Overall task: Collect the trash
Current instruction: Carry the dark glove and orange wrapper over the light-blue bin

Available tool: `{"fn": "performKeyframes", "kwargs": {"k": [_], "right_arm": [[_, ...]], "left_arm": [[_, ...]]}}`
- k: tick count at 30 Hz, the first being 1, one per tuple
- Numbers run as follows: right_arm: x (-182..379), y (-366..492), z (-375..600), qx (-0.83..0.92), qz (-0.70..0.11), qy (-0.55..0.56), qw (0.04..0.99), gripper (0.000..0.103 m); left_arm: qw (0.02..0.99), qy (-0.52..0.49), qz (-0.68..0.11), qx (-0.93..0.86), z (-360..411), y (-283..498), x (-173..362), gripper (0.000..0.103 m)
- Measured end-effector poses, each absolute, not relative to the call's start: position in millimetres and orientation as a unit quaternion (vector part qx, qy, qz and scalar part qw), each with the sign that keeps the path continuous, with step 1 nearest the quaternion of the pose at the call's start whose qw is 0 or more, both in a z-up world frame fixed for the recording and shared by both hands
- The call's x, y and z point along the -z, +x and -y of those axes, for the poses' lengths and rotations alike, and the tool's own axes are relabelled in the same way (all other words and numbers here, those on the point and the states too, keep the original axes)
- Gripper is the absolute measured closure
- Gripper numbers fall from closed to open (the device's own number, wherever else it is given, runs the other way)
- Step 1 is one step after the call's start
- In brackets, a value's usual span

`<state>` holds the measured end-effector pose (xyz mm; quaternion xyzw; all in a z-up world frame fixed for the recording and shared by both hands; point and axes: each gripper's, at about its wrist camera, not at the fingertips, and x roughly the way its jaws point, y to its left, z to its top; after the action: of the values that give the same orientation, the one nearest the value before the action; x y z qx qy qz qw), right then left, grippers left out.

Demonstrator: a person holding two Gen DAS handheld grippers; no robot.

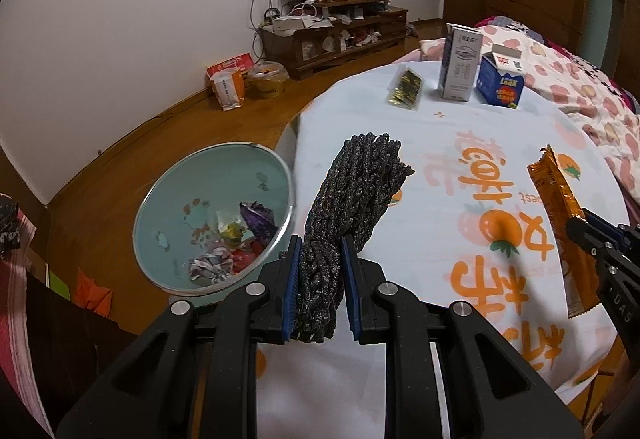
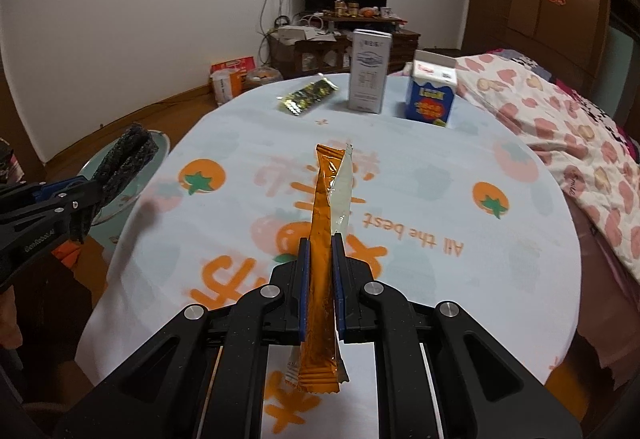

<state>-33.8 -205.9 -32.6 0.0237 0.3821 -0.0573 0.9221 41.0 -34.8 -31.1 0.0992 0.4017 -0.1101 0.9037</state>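
Note:
My left gripper point(image 1: 320, 251) is shut on a crumpled black speckled wrapper point(image 1: 352, 195), held above the table's left edge next to the pale blue trash bin point(image 1: 176, 195), which holds several crumpled scraps. My right gripper point(image 2: 320, 251) is shut on a long orange wrapper point(image 2: 322, 207) with a silver inside, held above the round table point(image 2: 440, 167). The orange wrapper also shows at the right in the left wrist view point(image 1: 560, 207). The left gripper with the black wrapper point(image 2: 124, 163) shows at the left in the right wrist view.
At the table's far side lie a gold-and-black packet point(image 2: 306, 99), a tall white carton point(image 2: 368, 71) and a blue carton point(image 2: 432, 95). A bed with a pink-patterned quilt point(image 2: 560, 127) stands right of the table. A TV cabinet point(image 1: 340, 35) and bags stand by the far wall.

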Motion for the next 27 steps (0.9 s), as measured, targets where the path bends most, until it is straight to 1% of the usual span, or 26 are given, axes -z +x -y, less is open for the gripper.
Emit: {"fn": "performKeyframes", "kwargs": {"k": [27], "right_arm": [[25,13,110,-0.046,-0.372,-0.008,0.927,0.092]], "left_arm": [[0.912,0.051,-0.405,0.039,-37,60,35,0.083]]}}
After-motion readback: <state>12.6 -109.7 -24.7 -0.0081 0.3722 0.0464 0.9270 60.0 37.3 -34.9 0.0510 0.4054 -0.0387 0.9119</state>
